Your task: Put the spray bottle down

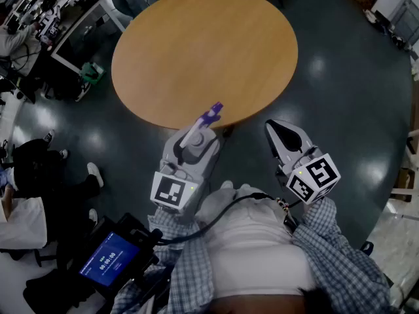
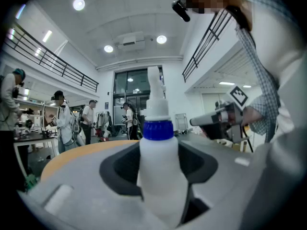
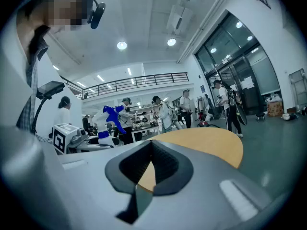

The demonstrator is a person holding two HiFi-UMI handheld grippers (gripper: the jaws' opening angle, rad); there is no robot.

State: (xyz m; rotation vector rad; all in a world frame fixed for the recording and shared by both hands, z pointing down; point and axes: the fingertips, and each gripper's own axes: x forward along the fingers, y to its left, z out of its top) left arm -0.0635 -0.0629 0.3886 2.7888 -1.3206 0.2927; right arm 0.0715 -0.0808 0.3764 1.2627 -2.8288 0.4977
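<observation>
Nearest us, the grey left gripper (image 2: 160, 164) is clamped on the body of a white plastic spray bottle with a blue collar (image 2: 158, 186), which it holds clear of any surface. The bottle's long axis stands about upright, nozzle uppermost. The round wooden table (image 1: 203, 51) lies ahead of this gripper, its near edge just beyond the bottle; we judge that setting down calls for a forward reach. The grey right gripper (image 1: 283, 136), jaws together and empty, sits alongside.

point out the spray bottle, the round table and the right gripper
spray bottle (image 2: 160, 176): left gripper view, white body
round table (image 1: 203, 51): head view, bare wooden top
right gripper (image 3: 150, 143): right gripper view, where its fingers meet
</observation>
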